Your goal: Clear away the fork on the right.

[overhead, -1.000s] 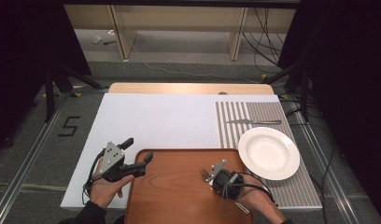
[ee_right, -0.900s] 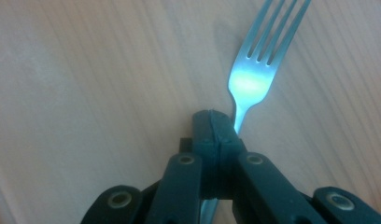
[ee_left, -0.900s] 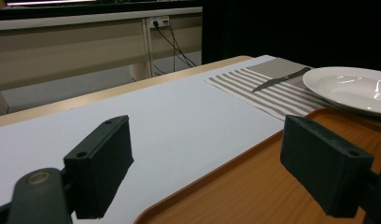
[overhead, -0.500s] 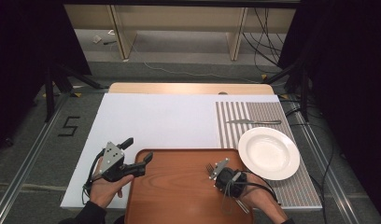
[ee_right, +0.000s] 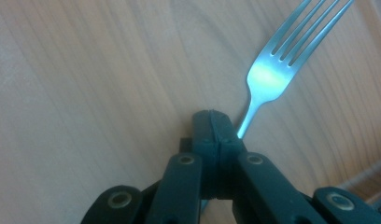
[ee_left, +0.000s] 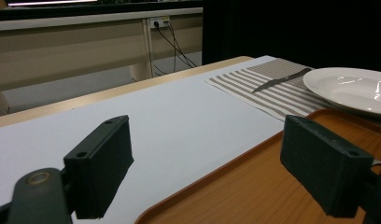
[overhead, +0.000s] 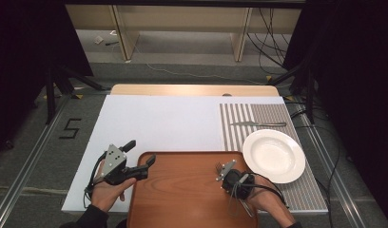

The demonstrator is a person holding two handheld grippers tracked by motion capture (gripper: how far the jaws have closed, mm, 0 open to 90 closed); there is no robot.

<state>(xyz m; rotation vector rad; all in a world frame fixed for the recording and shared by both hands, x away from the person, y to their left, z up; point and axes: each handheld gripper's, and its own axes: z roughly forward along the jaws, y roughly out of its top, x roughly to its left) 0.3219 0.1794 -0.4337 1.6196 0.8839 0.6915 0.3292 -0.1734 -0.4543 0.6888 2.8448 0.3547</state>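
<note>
My right gripper [ee_right: 215, 116] is shut on the handle of a metal fork [ee_right: 272, 70]. The fork's tines reach past the jaws, just over the wooden tray [ee_right: 86, 70]. From above, this gripper [overhead: 227, 173] sits over the right part of the brown tray [overhead: 182, 199]. My left gripper [overhead: 139, 154] is held at the tray's left edge, open and with nothing in it. In the left gripper view its jaws stand wide apart [ee_left: 207, 154], one over the white mat [ee_left: 179, 116], the other over the tray [ee_left: 254, 186].
A white plate [overhead: 274, 155] lies on the striped placemat [overhead: 239, 123] right of the tray, with a knife [overhead: 257, 124] beyond it. The plate [ee_left: 352, 88] and knife [ee_left: 279, 80] also appear in the left gripper view. The white mat [overhead: 159, 123] covers the table's left and middle.
My right gripper has shifted slightly to the right over the tray, still holding the fork. The left gripper has stayed where it was.
</note>
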